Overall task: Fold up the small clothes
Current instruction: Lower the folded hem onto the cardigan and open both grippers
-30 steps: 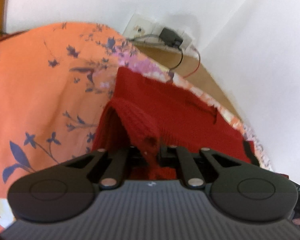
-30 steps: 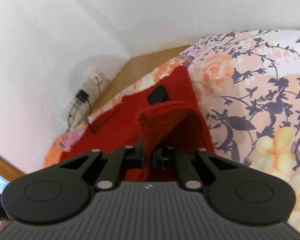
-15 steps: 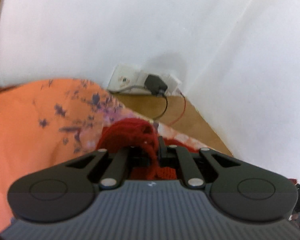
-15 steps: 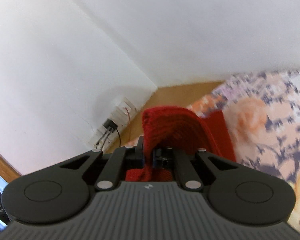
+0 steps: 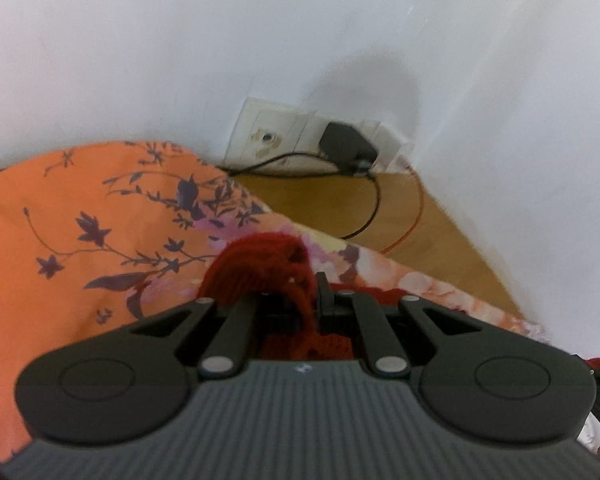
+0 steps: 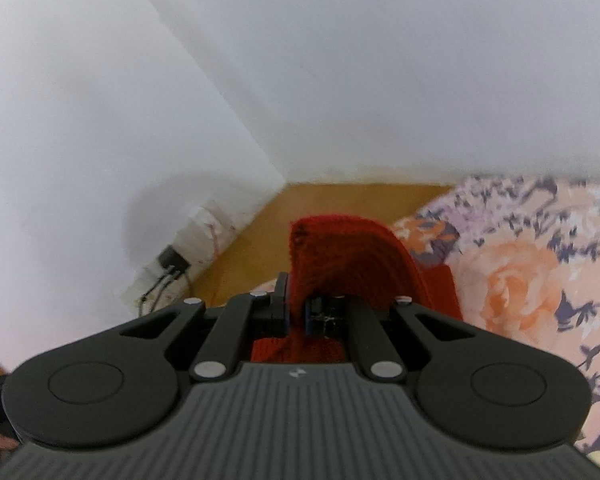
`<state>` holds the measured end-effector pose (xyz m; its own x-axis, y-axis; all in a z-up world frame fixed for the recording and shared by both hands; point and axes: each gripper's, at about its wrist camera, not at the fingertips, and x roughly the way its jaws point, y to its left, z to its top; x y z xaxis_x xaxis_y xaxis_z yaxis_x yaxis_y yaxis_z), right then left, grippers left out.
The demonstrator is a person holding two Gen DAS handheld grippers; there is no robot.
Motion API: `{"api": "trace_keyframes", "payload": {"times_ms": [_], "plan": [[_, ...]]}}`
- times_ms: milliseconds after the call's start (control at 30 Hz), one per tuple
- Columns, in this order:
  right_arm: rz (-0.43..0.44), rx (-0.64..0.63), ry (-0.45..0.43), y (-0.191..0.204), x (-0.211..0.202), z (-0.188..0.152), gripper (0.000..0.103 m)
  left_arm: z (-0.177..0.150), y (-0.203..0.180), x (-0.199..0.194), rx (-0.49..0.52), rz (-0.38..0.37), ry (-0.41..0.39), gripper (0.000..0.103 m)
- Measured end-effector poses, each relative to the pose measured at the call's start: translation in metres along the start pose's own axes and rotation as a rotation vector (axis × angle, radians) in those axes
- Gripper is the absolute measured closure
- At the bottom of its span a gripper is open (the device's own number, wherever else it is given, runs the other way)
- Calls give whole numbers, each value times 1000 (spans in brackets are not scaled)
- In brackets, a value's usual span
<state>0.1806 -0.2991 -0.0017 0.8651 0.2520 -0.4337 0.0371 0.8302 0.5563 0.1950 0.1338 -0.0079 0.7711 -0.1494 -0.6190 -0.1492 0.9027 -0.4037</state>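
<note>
Your left gripper (image 5: 314,292) is pinched tight on a bunched fold of the red knit (image 5: 256,268), with the wool humped up over the left finger and a strand trailing down between the two. The knit sits over the floral sheet (image 5: 80,232) of the bed, orange with dark purple sprigs on that side. Past the sheet's edge there's a strip of wooden floor (image 5: 416,232), and on the white wall (image 5: 180,60) a socket plate (image 5: 268,140) with a black charger (image 5: 346,146) plugged in just to its right. A black cable (image 5: 370,204) and a thin red wire (image 5: 414,220) loop down across the floor.

Your right gripper (image 6: 296,312) is clamped on the same red knit (image 6: 348,256), which stands up as a curved flap above the fingers and drapes off to the right, down toward the sheet (image 6: 520,280). Here the sheet is pale peach with big roses. To the left, the charger (image 6: 172,260) shows low on the wall (image 6: 100,120), near the corner, with wooden floor (image 6: 340,200) beyond the knit.

No containers in either view.
</note>
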Motion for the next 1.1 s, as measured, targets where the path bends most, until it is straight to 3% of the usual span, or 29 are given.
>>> {"api": "trace_keyframes", "payload": {"times_ms": [300,567,667,700,733,800,900,1033,1100], "plan": [[-98,23,72,-28,48,-15,97,-5,9,38,18,35,68,93],[-107,1,100,-30,68,-17,96,-3,8,42,11,30,74,92],[-103,5,106,-29,67,-16,95,-1,8,38,-7,18,79,82],[-101,6,107,-29,65,-16,95,0,7,36,-11,15,75,73],[-100,7,108,-28,64,-15,93,1,6,33,-11,16,69,63],[-88,7,107,-27,61,-14,87,3,1,27,0,24,54,54],[-73,4,100,-23,54,-12,78,5,-3,18,16,26,40,52],[-69,-5,64,-18,40,-11,54,4,-5,8,16,13,44,52],[-58,-10,54,-16,33,-9,51,2,-6,5,27,23,58,52]]}}
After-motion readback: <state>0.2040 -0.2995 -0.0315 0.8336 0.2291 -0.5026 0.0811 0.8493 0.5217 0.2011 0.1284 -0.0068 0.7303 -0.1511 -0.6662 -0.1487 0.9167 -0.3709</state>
